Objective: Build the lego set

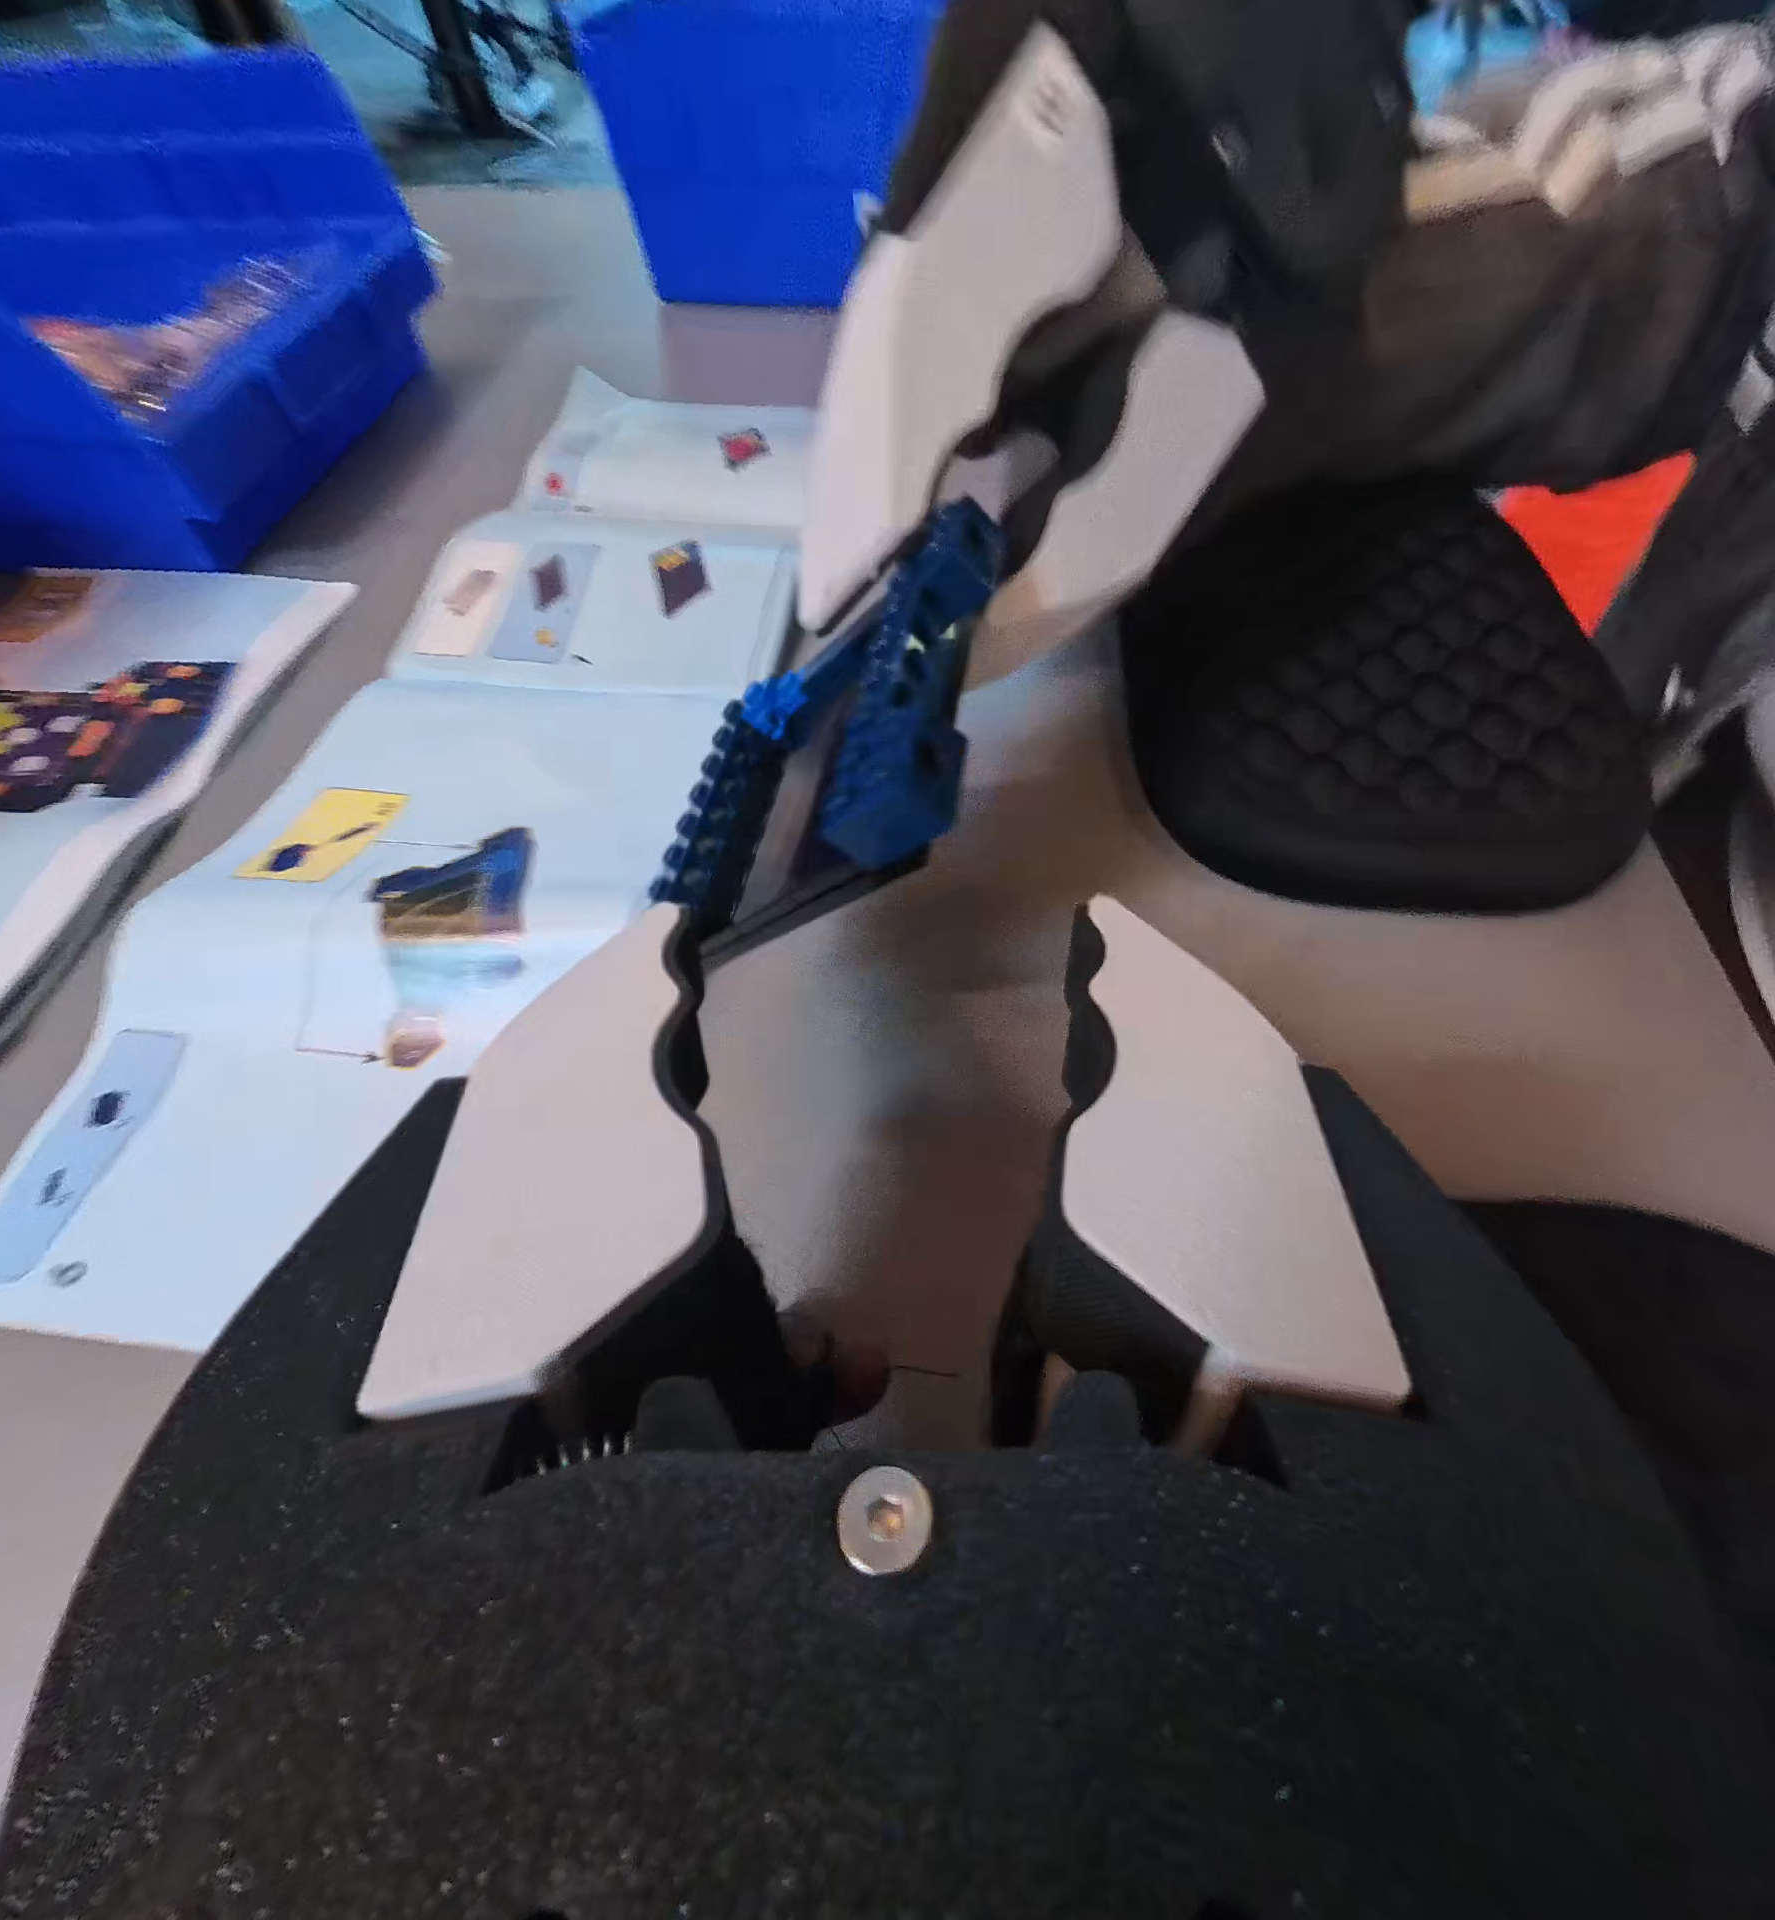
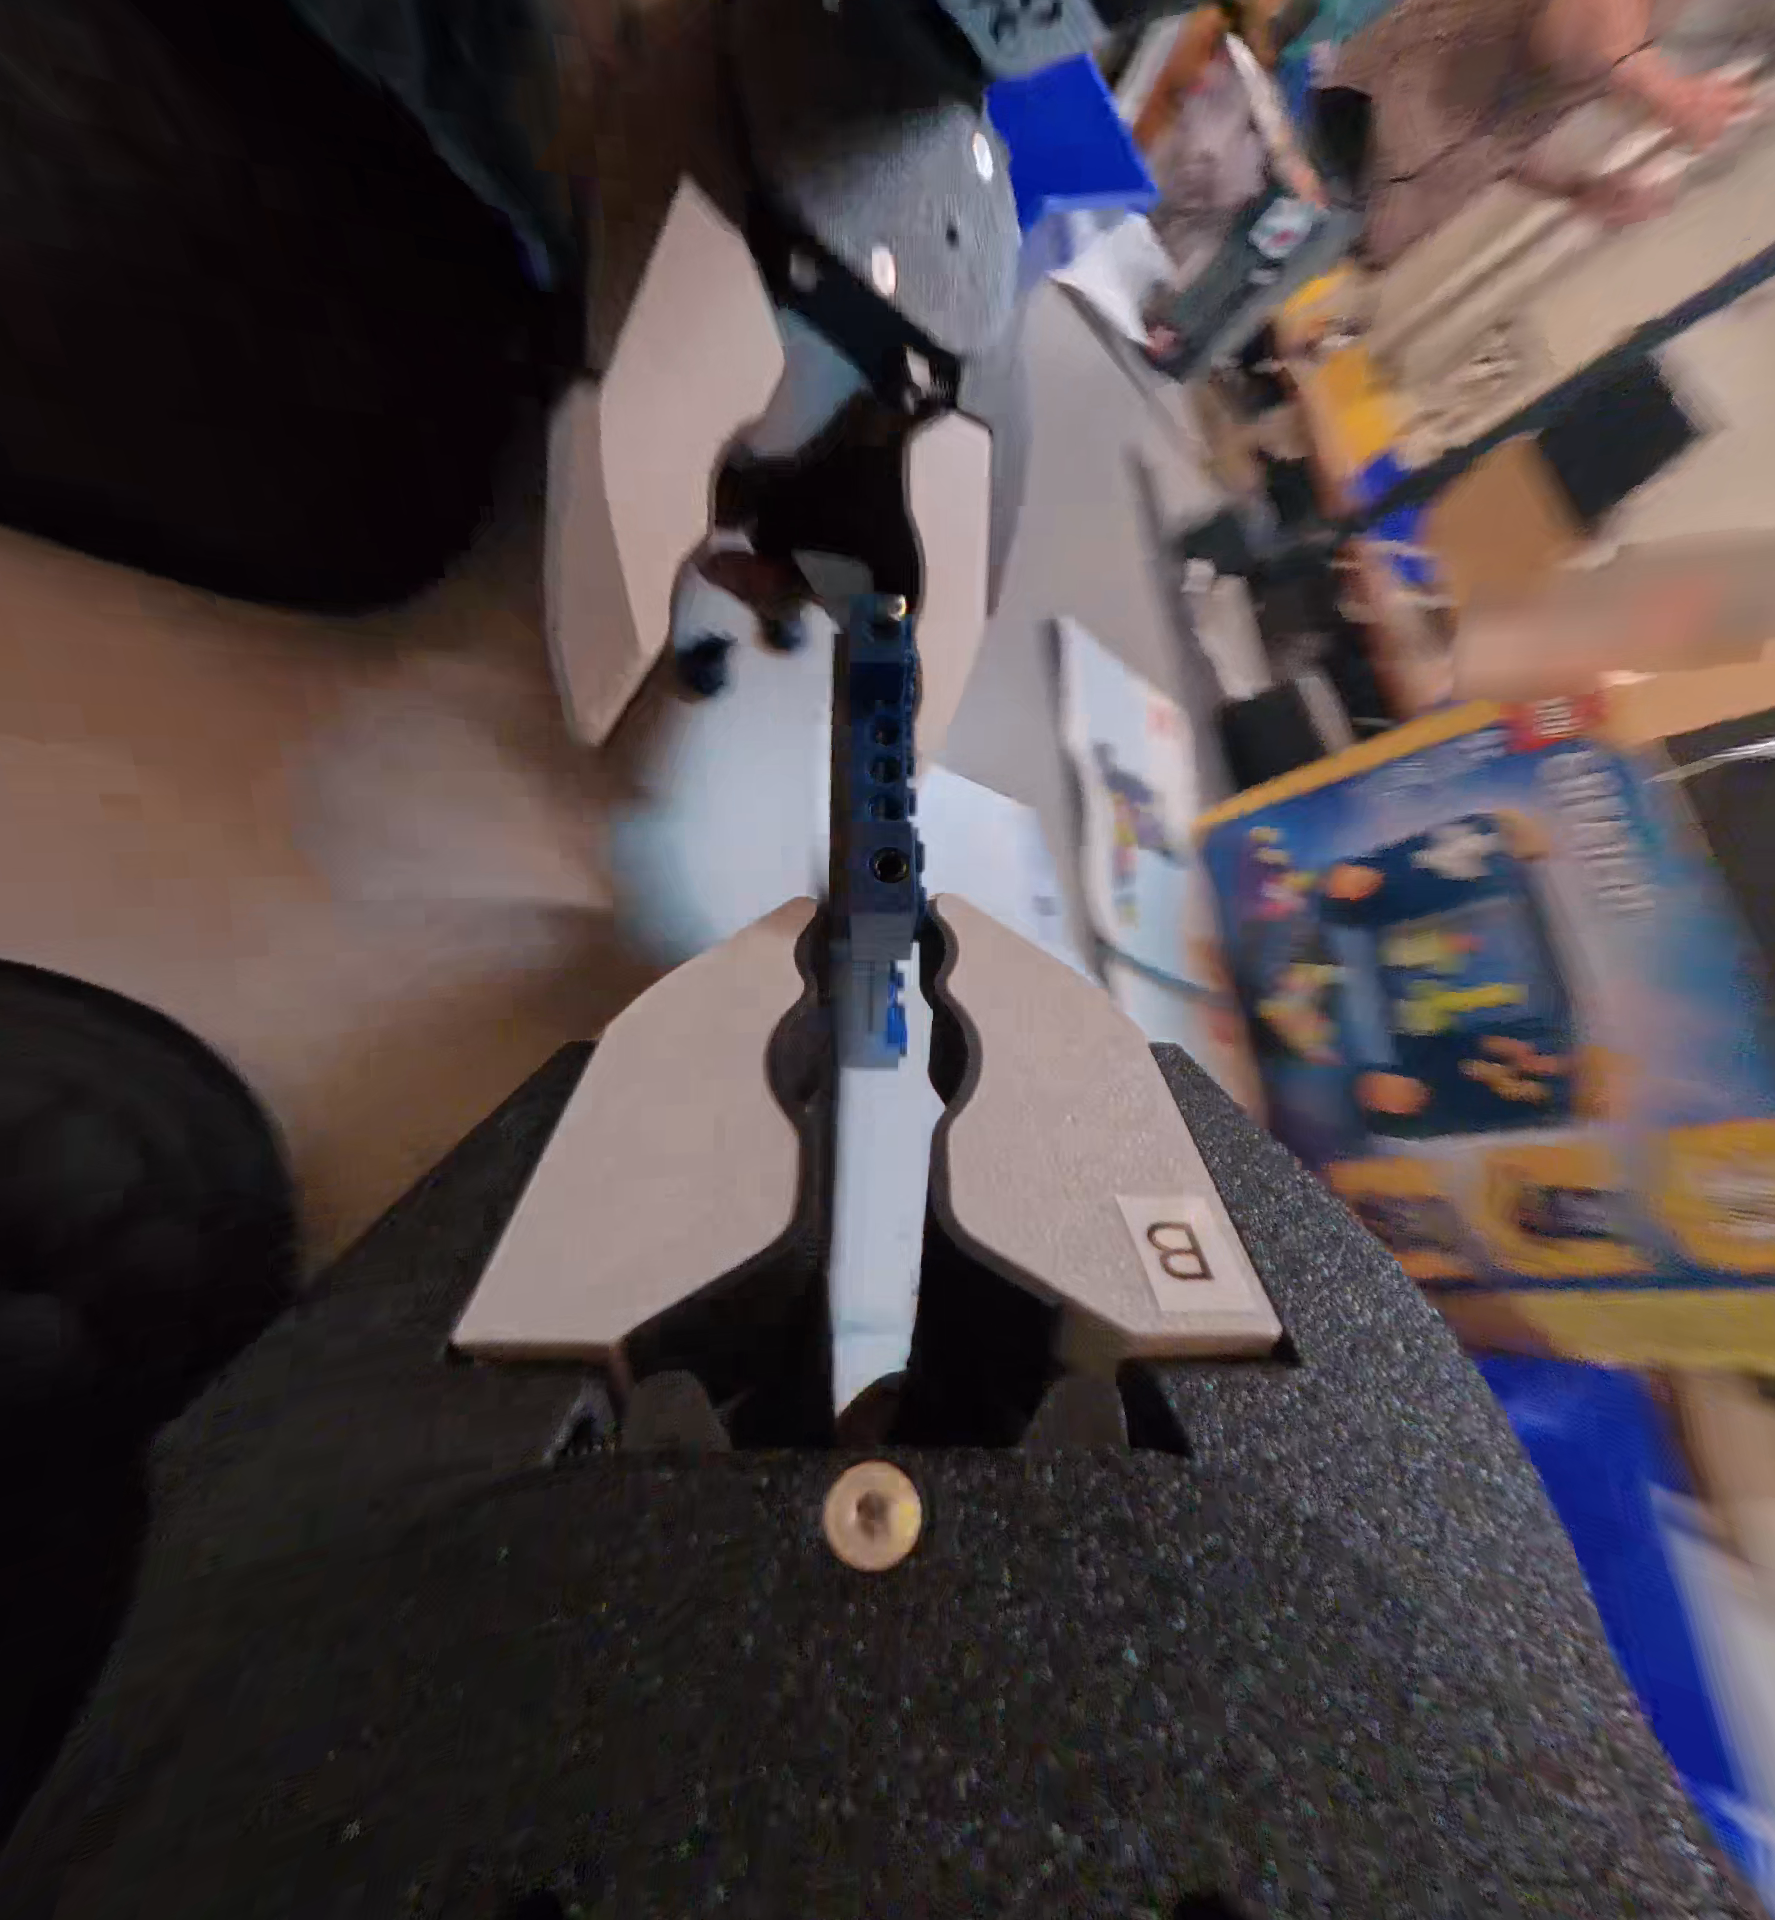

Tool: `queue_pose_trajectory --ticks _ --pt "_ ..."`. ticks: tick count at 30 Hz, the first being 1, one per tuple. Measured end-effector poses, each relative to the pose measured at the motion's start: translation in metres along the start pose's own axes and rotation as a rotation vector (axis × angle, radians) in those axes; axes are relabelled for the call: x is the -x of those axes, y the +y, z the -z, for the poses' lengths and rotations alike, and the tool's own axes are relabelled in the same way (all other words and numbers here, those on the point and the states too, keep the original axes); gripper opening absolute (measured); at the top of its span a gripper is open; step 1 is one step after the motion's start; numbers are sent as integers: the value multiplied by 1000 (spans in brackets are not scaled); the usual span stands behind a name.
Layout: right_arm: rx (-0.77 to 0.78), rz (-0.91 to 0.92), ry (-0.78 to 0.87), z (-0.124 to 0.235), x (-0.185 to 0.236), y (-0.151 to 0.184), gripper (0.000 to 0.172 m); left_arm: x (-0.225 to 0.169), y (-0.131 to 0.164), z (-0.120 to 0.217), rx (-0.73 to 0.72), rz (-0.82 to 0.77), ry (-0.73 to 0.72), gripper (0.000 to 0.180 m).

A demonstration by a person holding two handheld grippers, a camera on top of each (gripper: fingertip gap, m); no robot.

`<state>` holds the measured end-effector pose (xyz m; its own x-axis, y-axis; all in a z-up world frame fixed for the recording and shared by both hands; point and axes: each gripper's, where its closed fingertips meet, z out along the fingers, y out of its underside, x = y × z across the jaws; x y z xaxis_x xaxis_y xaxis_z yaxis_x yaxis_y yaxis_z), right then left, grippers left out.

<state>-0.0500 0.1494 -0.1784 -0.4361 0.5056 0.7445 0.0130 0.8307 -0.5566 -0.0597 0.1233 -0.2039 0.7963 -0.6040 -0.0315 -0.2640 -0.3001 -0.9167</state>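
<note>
Right tongs (image 2: pixel 870 920), clenched on one end of a blue brick assembly (image 2: pixel 875 800); left tongs (image 1: pixel 883 914) released, fingertip at its far end, above tabletop (image 1: pixel 550 281).

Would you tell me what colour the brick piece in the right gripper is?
Dark blue, with a grey end; the brick piece shows best in the right wrist view.

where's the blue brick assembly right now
The blue brick assembly is clamped in the right gripper, held up over the open instruction booklets; the left gripper stands open at its other end.
</note>
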Motion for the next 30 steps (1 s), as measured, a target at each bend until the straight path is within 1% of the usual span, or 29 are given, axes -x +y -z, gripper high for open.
queue_pose_trajectory --ticks 2,4,6,8,11,14,16,17,18,19,20,23,25,27,28,30 --pt "123 224 166 3 -12 5 16 13 -9 9 -57 67 -73 71" --pt "247 388 292 6 -23 8 16 25 -17 17 -102 142 -153 75" --pt "285 455 380 9 -30 3 16 29 -26 24 -145 221 -214 71" --pt "277 425 434 12 -36 -2 16 31 -34 30 -198 337 -249 67" --pt "284 417 534 21 -49 -13 16 24 -52 36 -369 577 -217 61" --pt "276 484 631 28 -60 -34 16 16 -74 44 -663 832 -123 56" --pt "275 531 666 28 -62 -47 16 9 -89 51 -863 947 -19 44" --pt "275 548 674 27 -63 -52 16 5 -95 50 -905 977 29 42" --pt "269 562 680 26 -63 -56 16 -1 -99 47 -915 975 68 41" --pt "264 572 685 25 -63 -59 16 -4 -101 42 -895 957 79 40" --pt "261 582 685 23 -62 -62 16 -5 -101 39 -878 937 64 37" --pt "245 611 680 21 -56 -68 16 0 -103 50 -950 903 8 30" --pt "231 615 671 19 -51 -70 16 1 -100 51 -937 882 -10 25" --pt "200 588 620 16 -46 -69 16 0 -96 52 -944 886 -12 20" --pt "166 542 585 15 -43 -68 18 0 -94 52 -948 892 -4 20" --pt "83 390 510 17 -42 -64 41 2 -91 58 -969 896 9 20"
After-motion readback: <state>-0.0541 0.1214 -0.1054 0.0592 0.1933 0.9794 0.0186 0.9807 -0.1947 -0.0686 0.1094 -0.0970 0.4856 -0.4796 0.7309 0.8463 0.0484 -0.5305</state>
